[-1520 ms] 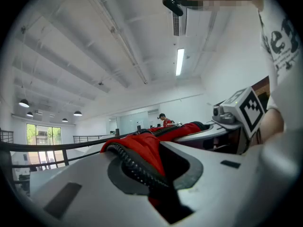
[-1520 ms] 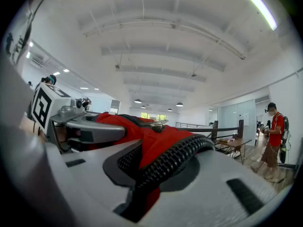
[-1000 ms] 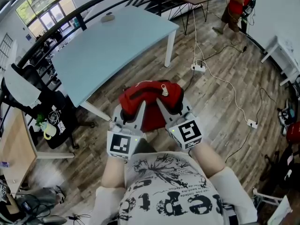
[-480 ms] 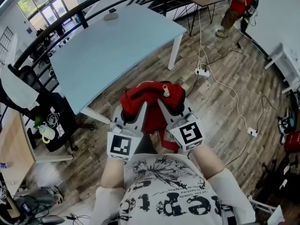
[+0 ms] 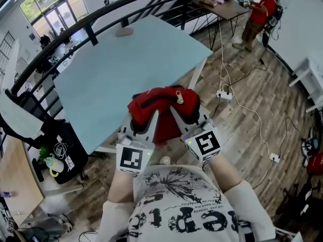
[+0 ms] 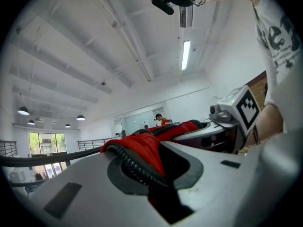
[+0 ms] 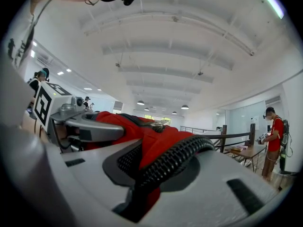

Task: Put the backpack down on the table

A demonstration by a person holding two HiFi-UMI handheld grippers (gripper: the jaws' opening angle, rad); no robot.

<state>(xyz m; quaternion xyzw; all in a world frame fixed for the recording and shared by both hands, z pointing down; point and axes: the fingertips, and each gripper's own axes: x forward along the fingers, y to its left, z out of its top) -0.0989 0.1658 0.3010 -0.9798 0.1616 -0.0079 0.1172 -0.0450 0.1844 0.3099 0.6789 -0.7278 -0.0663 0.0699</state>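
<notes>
A red backpack with black padded straps hangs between my two grippers, over the near corner of the light blue table. My left gripper is shut on the backpack's left side, pinching red fabric and a black ribbed strap. On the other side, the right gripper is shut on the backpack in the same way. Both grippers point level and side by side. Each gripper view shows the other gripper across the backpack: the right one and the left one. The backpack's underside is hidden.
A small grey object lies at the table's far edge, in front of a black railing. A person in a red top stands far right by a wooden desk. Cables and a power strip cross the wooden floor. A black chair stands left.
Both grippers have carried the backpack forward, from over the wooden floor to over the table's near corner. The grips look unchanged.
</notes>
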